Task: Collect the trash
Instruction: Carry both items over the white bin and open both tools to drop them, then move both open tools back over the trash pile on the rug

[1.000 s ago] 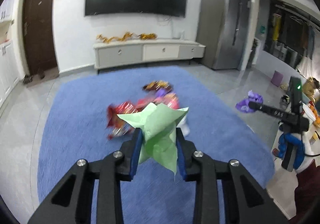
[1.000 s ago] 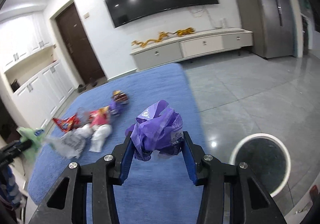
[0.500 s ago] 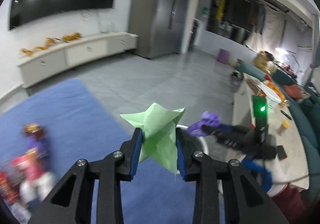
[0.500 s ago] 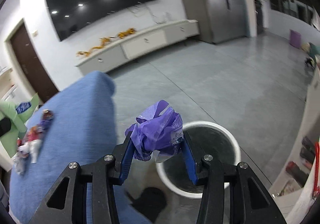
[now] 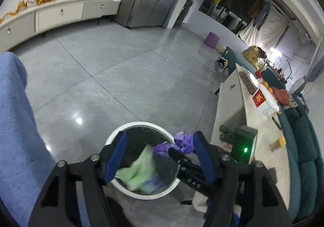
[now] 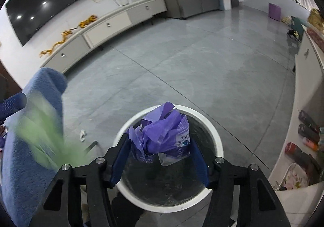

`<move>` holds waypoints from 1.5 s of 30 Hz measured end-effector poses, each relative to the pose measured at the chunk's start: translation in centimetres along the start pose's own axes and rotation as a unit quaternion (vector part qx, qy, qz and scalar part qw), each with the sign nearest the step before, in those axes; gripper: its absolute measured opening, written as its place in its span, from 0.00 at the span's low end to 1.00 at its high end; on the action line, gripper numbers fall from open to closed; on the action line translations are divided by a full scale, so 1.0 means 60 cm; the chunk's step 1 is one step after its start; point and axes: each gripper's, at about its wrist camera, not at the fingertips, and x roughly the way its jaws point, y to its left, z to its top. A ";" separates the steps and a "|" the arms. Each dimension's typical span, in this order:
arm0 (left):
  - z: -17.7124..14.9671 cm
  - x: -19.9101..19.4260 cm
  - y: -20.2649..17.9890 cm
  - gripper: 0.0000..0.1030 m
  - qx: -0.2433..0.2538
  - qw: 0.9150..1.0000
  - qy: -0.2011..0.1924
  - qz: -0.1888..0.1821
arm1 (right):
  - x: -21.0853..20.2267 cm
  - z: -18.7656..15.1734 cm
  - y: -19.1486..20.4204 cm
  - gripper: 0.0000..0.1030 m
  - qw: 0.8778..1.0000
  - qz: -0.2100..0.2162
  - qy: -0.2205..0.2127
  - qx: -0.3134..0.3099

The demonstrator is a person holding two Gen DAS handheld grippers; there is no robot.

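1. Trash first: a green wrapper [image 5: 139, 168], blurred, sits loose between the left gripper [image 5: 160, 158] pads over the bin [image 5: 121, 131], touching neither; the jaws are opening
2. Blue rug [image 5: 14, 125] edges the left side; the bin stands just off it on bare floor
3. Grey tiled floor [image 5: 121, 65] runs wide and open to the white cabinet [image 5: 60, 12] along the far wall
4. White round bin, dark liner inside; nothing settled at the bottom that I can make out
5. Purple bag [image 6: 164, 133] hangs over the bin mouth between the right gripper [image 6: 160, 158] pads, whose jaws are opening; whether they grip it, I cannot tell
6. Counter [image 5: 249, 105] and teal sofa [image 5: 299, 135] close the right side
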 end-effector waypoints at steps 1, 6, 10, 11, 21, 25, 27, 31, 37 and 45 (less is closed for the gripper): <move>0.004 0.009 0.000 0.64 -0.003 1.000 0.002 -0.001 | 0.000 -0.002 -0.004 0.57 1.000 -0.007 0.000 0.006; 0.003 -0.008 -0.005 0.64 -0.002 1.000 -0.012 0.005 | -0.018 -0.002 0.003 0.58 1.000 -0.021 -0.007 0.005; -0.012 -0.064 -0.012 0.64 0.006 0.999 -0.041 0.020 | -0.042 0.000 0.010 0.62 1.000 -0.018 -0.017 0.007; -0.013 -0.077 -0.015 0.64 0.006 0.999 -0.048 0.023 | -0.044 0.006 0.010 0.64 1.000 -0.019 -0.017 0.005; -0.037 -0.238 -0.030 0.64 0.001 0.991 -0.126 0.045 | -0.095 0.033 0.050 0.69 0.999 -0.016 -0.022 -0.021; -0.054 -0.295 -0.031 0.64 -0.002 0.987 -0.151 0.063 | -0.136 0.036 0.083 0.69 0.999 -0.002 -0.040 -0.031; -0.066 -0.318 -0.032 0.64 0.002 0.985 -0.156 0.075 | -0.164 0.034 0.109 0.69 0.998 0.008 -0.052 -0.043; -0.098 -0.374 -0.030 0.64 0.002 0.979 -0.178 0.095 | -0.221 0.032 0.165 0.69 0.994 0.028 -0.083 -0.069; -0.137 -0.474 -0.013 0.64 -0.003 0.968 -0.221 0.122 | -0.320 0.022 0.247 0.72 0.981 0.060 -0.148 -0.105; -0.214 -0.603 0.055 0.65 -0.033 0.944 -0.278 0.176 | -0.437 -0.011 0.362 0.99 0.957 0.116 -0.218 -0.151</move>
